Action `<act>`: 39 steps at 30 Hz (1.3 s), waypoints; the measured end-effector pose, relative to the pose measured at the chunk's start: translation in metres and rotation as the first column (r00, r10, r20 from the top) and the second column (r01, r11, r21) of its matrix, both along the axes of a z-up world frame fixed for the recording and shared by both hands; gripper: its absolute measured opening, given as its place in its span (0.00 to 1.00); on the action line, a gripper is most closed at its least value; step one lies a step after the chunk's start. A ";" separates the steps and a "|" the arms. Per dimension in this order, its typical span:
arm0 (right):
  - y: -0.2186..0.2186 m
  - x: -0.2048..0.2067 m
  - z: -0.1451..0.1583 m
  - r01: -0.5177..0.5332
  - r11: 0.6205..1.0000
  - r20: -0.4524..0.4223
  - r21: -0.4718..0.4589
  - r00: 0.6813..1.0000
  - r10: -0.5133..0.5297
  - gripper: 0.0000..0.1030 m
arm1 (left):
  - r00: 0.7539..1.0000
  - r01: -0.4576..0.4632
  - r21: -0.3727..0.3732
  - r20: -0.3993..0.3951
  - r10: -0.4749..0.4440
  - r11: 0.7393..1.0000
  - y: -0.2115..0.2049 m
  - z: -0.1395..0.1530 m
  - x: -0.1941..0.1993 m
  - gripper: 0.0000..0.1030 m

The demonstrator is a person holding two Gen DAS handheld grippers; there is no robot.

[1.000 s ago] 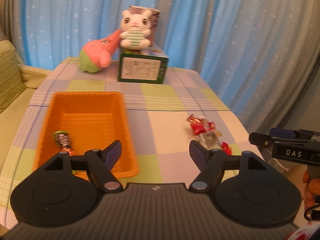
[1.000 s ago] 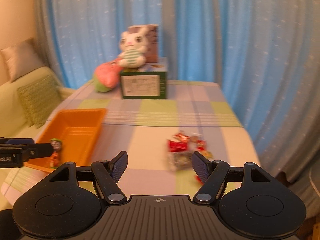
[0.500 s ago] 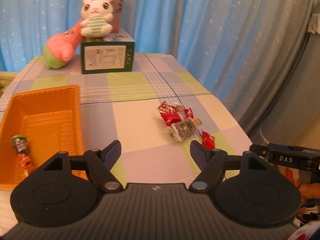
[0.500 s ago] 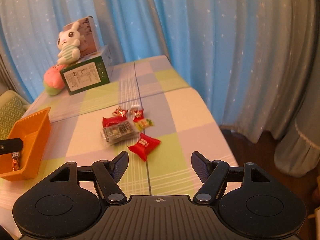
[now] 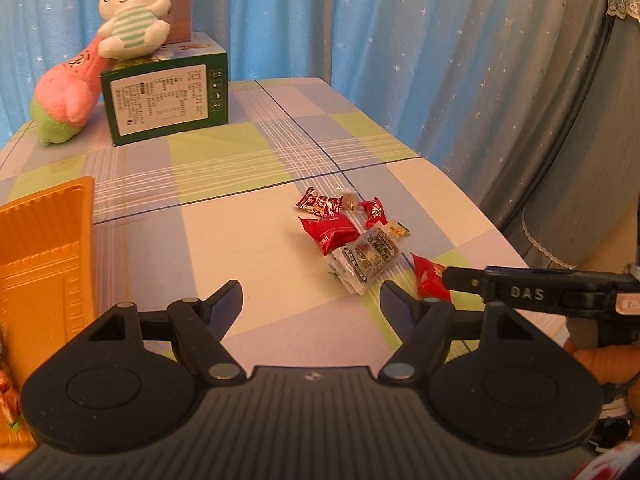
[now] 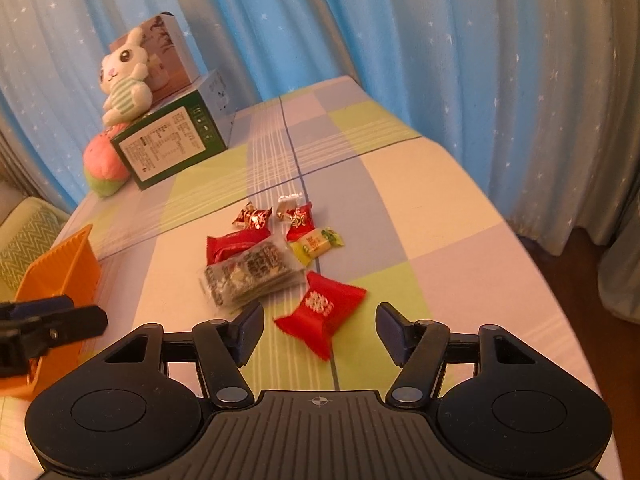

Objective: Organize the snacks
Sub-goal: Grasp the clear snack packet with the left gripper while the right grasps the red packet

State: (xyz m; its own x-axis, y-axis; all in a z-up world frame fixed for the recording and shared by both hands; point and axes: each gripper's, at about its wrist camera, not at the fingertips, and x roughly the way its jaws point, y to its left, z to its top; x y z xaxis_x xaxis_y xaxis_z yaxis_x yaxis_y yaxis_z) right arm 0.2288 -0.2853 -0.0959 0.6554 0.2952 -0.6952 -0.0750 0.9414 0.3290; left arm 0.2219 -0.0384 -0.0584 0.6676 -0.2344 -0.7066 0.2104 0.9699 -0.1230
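Right gripper (image 6: 318,326) spread wide, nothing between the fingers; red pillow packet (image 6: 320,312) lying flat on the cloth in the gap, clear of both pads. Left gripper (image 5: 311,304) likewise spread wide and empty, over bare cloth just short of the snack pile. Landmark: clear packet (image 6: 250,272) with dark print, middle of the pile. Red pillow packet just beside its near-right corner. Larger red packet (image 6: 236,244) touching its far edge, partly tucked under it. Yellow-green candy (image 6: 316,243) just right of it. Small red candy (image 6: 300,220) beyond the yellow one, white-wrapped candy (image 6: 289,202) touching that on the far side. Red-and-gold candy (image 6: 252,216) beyond the clear packet, apart from the larger red packet. Orange tray (image 6: 60,264) well left of the clear packet, at the table's left edge; tip of the left gripper showing in front of it in the right wrist view. One wrapped snack (image 5: 8,396) barely visible at the frame edge by the tray's near end, left wrist view; in the tray or beside it, cannot tell. Green box (image 6: 170,142) far beyond the clear packet, near the curtain (image 6: 440,40); white bunny plush (image 6: 122,80) sitting on top, pink-green plush (image 6: 105,164) leaning against its left side. Checked tablecloth (image 6: 420,208) under everything.
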 end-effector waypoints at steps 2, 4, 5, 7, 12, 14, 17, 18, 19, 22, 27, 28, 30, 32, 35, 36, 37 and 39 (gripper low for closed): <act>0.001 0.012 -0.007 0.009 1.000 -0.018 0.004 1.000 -0.009 0.59 | 1.000 0.007 0.000 -0.005 -0.007 1.000 0.000 -0.004 0.007 0.71; 0.003 0.021 -0.014 0.019 1.000 -0.039 0.005 0.999 -0.019 0.55 | 1.000 0.013 -0.001 -0.009 -0.013 1.000 -0.001 -0.008 0.012 0.71; 0.004 0.030 -0.022 0.022 1.000 -0.065 0.001 0.998 -0.021 0.53 | 1.000 0.015 0.001 -0.010 -0.015 1.000 -0.001 -0.010 0.014 0.71; 0.005 0.032 -0.025 0.020 1.000 -0.077 -0.002 0.997 -0.020 0.48 | 1.000 0.022 0.003 -0.014 -0.022 1.000 -0.001 -0.014 0.019 0.71; 0.009 0.033 -0.029 0.005 1.000 -0.080 -0.013 0.997 -0.006 0.27 | 0.998 0.050 0.005 -0.032 -0.050 0.999 -0.006 -0.022 0.031 0.71; 0.009 0.032 -0.028 -0.004 1.000 -0.073 -0.026 0.997 0.002 0.26 | 0.996 0.079 0.012 -0.031 -0.079 0.997 -0.011 -0.024 0.036 0.70; 0.003 0.027 -0.023 0.003 1.000 -0.057 -0.028 0.998 -0.005 0.26 | 0.990 0.140 0.021 -0.021 -0.139 0.990 -0.023 -0.028 0.045 0.69; 0.000 0.025 -0.020 0.009 1.000 -0.051 -0.027 0.999 -0.010 0.26 | 0.987 0.163 0.026 -0.014 -0.163 0.986 -0.028 -0.030 0.048 0.69; -0.003 0.024 -0.018 0.015 1.000 -0.046 -0.025 0.999 -0.016 0.26 | 0.982 0.188 0.034 -0.007 -0.188 0.982 -0.033 -0.031 0.051 0.67; -0.012 0.019 -0.015 0.032 0.999 -0.039 -0.020 0.999 -0.033 0.26 | 0.962 0.271 0.091 0.016 -0.274 0.958 -0.053 -0.036 0.057 0.61; -0.024 0.014 -0.016 0.058 0.998 -0.042 -0.020 0.997 -0.059 0.26 | 0.902 0.410 0.247 0.037 -0.431 0.878 -0.087 -0.052 0.060 0.55; -0.025 0.014 -0.017 0.060 0.998 -0.045 -0.020 0.997 -0.061 0.26 | 0.895 0.419 0.282 0.032 -0.445 0.863 -0.092 -0.056 0.061 0.51; -0.027 0.012 -0.018 0.060 0.998 -0.048 -0.022 0.997 -0.061 0.26 | 0.886 0.430 0.335 0.022 -0.463 0.839 -0.100 -0.064 0.063 0.46; -0.028 0.011 -0.020 0.062 0.998 -0.053 -0.021 0.997 -0.063 0.26 | 0.883 0.433 0.369 0.010 -0.470 0.822 -0.103 -0.071 0.065 0.39; -0.028 0.009 -0.023 0.061 0.998 -0.060 -0.019 0.996 -0.062 0.26 | 0.882 0.437 0.379 -0.003 -0.471 0.816 -0.105 -0.076 0.065 0.35; -0.028 0.009 -0.024 0.061 0.998 -0.062 -0.017 0.996 -0.062 0.26 | 0.882 0.438 0.381 -0.008 -0.471 0.814 -0.106 -0.076 0.064 0.35; -0.027 0.008 -0.024 0.062 0.998 -0.062 -0.016 0.996 -0.063 0.26 | 0.886 0.434 0.375 -0.012 -0.464 0.819 -0.106 -0.076 0.062 0.34; -0.026 0.007 -0.023 0.062 0.998 -0.061 -0.015 0.996 -0.063 0.26 | 0.907 0.408 0.312 -0.030 -0.421 0.858 -0.101 -0.073 0.061 0.34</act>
State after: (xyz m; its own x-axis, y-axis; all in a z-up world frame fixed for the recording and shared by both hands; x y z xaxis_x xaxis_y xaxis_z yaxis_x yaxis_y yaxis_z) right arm 0.2357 -0.3117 -0.1193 0.6286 0.2458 -0.7379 0.0041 0.9477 0.3192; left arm 0.2832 -0.1390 -0.1312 0.5844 -0.2736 -0.7640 0.5996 0.7799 0.1794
